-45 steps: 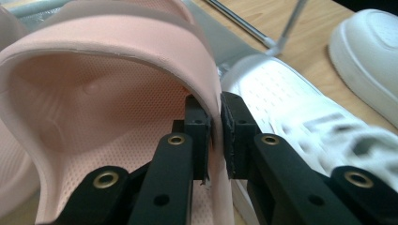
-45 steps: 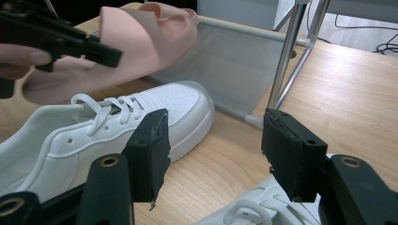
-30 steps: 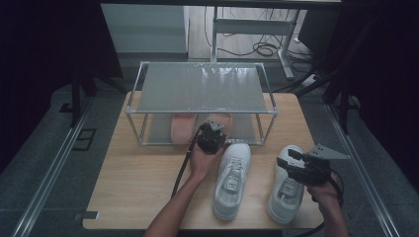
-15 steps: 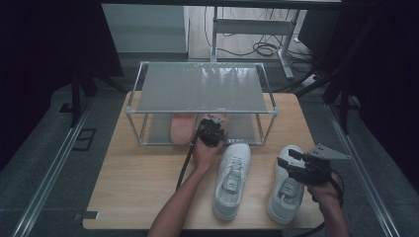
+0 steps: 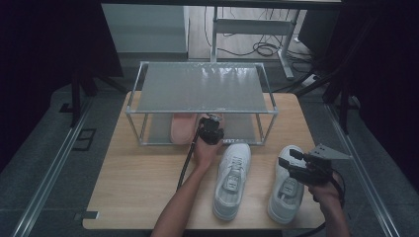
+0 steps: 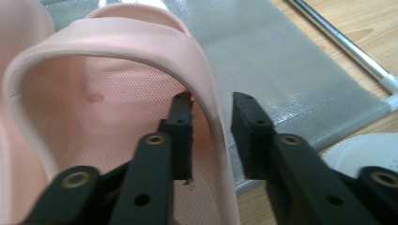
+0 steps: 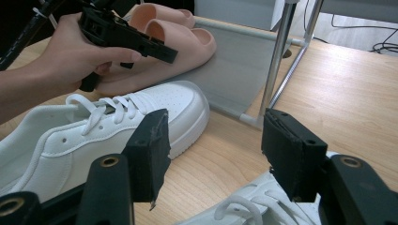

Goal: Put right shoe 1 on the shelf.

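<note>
On the left, the left gripper point(image 5: 211, 129) is in at the lower shelf of the rack point(image 5: 133, 109), jaws parted and straddling the side wall of a pink slide sandal point(image 6: 117, 93): one jaw inside the strap opening, the other outside, with a gap showing on the outer side. Released for now, nothing clamped. The sandal sits on the grey mesh of that bottom shelf, beside its pink partner point(image 5: 181, 128). To do this well, the jaws should likely go a touch deeper so the pads bite the thick rubber wall rather than its rim, then close firmly; soft foam can slip or fold, so a square grip matters.

Moving to the middle, one white sneaker point(image 5: 232, 180) lies on the wooden table point(image 5: 128, 187), toe toward the rack.

Over on the right, the second white sneaker point(image 5: 285, 185) lies just under the right gripper point(image 5: 285, 159), which hovers wide open above it, holding nothing, well apart from the sandal work.
</note>
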Motion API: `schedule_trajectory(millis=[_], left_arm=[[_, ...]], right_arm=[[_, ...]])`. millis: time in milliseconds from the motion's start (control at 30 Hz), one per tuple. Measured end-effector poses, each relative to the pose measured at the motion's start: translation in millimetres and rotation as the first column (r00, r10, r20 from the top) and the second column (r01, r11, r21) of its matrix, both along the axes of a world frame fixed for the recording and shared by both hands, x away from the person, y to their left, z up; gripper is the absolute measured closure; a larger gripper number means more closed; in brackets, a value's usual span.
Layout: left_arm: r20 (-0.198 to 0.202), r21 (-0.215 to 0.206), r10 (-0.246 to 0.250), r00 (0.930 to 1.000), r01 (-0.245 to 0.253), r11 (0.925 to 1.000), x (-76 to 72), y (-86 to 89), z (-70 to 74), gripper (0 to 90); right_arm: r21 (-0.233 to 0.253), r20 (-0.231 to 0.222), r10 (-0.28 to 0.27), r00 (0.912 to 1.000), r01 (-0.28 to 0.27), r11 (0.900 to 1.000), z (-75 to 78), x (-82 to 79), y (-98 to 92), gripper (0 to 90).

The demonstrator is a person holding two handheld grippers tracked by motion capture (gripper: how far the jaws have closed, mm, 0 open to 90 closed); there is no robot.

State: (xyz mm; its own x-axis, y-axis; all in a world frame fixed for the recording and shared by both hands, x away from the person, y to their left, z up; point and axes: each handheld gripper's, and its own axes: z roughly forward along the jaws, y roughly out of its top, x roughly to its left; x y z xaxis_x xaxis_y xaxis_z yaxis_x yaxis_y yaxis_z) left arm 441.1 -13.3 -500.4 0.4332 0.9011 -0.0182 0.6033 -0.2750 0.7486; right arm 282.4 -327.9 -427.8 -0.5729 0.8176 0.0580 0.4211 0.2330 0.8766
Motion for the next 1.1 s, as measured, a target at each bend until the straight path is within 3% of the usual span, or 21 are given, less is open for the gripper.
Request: schedule_trajectory(millis=[33, 100, 133, 167, 267, 300, 600, 767, 867, 967, 1100], left_arm=[[0.008, 0.006, -0.044, 0.9990, 0.044, 0.9990, 0.0, 3.1, 1.1, 65.0], [-0.047, -0.088, 0.030, 0.9985, -0.034, 0.9955, -11.8, -1.5, 1.1, 64.1], [0.007, 0.021, -0.079, 0.9969, 0.079, 0.9967, -8.1, 9.1, 3.5, 63.8], [0.001, 0.014, -0.105, 0.9944, 0.105, 0.9943, -9.9, 11.8, 3.5, 63.4], [0.005, 0.005, -0.121, 0.9926, 0.121, 0.9926, -18.2, 19.5, 4.4, 62.7], [-0.037, -0.064, -0.042, 0.9984, 0.040, 0.9971, -25.9, 15.6, 3.7, 62.4], [-0.017, -0.118, -0.111, 0.9937, 0.108, 0.9871, -50.6, 34.3, 9.6, 66.1], [-0.011, -0.141, -0.170, 0.9854, 0.167, 0.9759, -61.5, 41.4, 14.9, 68.3], [-0.009, -0.156, -0.235, 0.9719, 0.231, 0.9604, -68.2, 45.7, 16.9, 70.1], [-0.007, -0.124, -0.272, 0.9621, 0.269, 0.9549, -76.0, 50.5, 18.7, 73.3], [-0.013, -0.105, -0.281, 0.9595, 0.279, 0.9547, -84.0, 58.8, 19.1, 79.6]], right_arm=[[0.000, 0.000, 0.000, 1.0000, 0.000, 1.000, 0.0, -0.1, 0.2, 42.4], [-0.001, 0.001, 0.002, 1.0000, -0.002, 1.000, 0.0, -0.3, 0.9, 42.4], [-0.003, 0.001, 0.003, 1.0000, -0.003, 1.000, -0.1, -0.2, 1.3, 42.4], [-0.004, 0.000, 0.003, 1.0000, -0.003, 1.000, -0.3, 0.0, 1.7, 42.4], [-0.006, -0.003, 0.004, 1.0000, -0.004, 1.000, -0.9, 0.4, 2.8, 42.4], [-0.009, -0.003, 0.004, 1.0000, -0.004, 1.000, -0.8, 0.3, 3.1, 42.4], [-0.009, 0.001, 0.005, 1.0000, -0.005, 1.000, -0.4, -0.1, 3.6, 42.4], [-0.010, 0.000, 0.008, 1.0000, -0.008, 1.000, -0.1, -0.5, 5.3, 42.3], [-0.010, -0.001, 0.007, 1.0000, -0.007, 1.000, -0.2, -0.7, 5.0, 42.3], [-0.014, -0.002, 0.011, 0.9999, -0.011, 1.000, -0.4, -1.0, 5.2, 42.3], [-0.011, -0.005, 0.009, 0.9999, -0.009, 1.000, -1.4, -0.1, 5.8, 42.3]])
